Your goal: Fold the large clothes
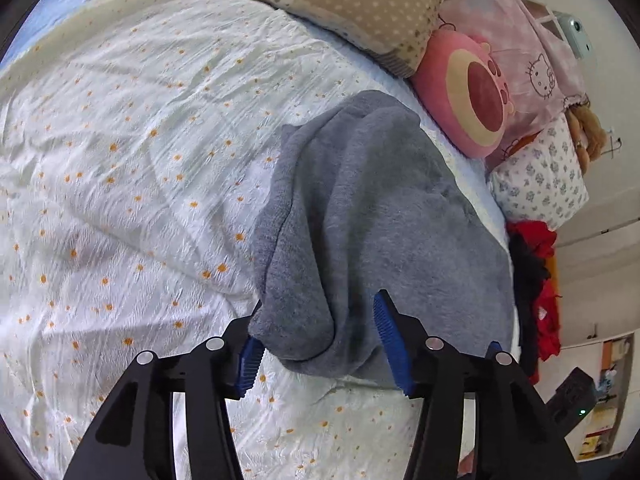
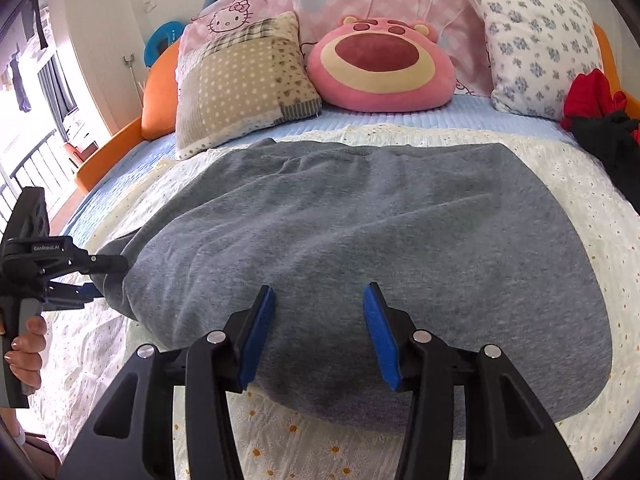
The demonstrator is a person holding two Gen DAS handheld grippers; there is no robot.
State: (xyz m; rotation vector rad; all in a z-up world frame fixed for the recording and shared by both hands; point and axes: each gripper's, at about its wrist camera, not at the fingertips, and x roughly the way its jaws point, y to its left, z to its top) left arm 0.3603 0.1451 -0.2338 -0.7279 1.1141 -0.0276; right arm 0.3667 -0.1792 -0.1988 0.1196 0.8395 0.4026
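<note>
The black left gripper with blue ribbed pads (image 1: 320, 340) has its jaws spread wide. The matching black, blue-padded right gripper (image 2: 319, 334) is likewise parted. A bare hand (image 2: 25, 350) grasps the left tool's handle.

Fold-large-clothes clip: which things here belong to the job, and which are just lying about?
In the job:
grey garment
left tongs, open around its edge
right tongs, open over it

Lying about:
pink bear cushion
patchwork pillow
floral pillow
red and black clothes
</note>
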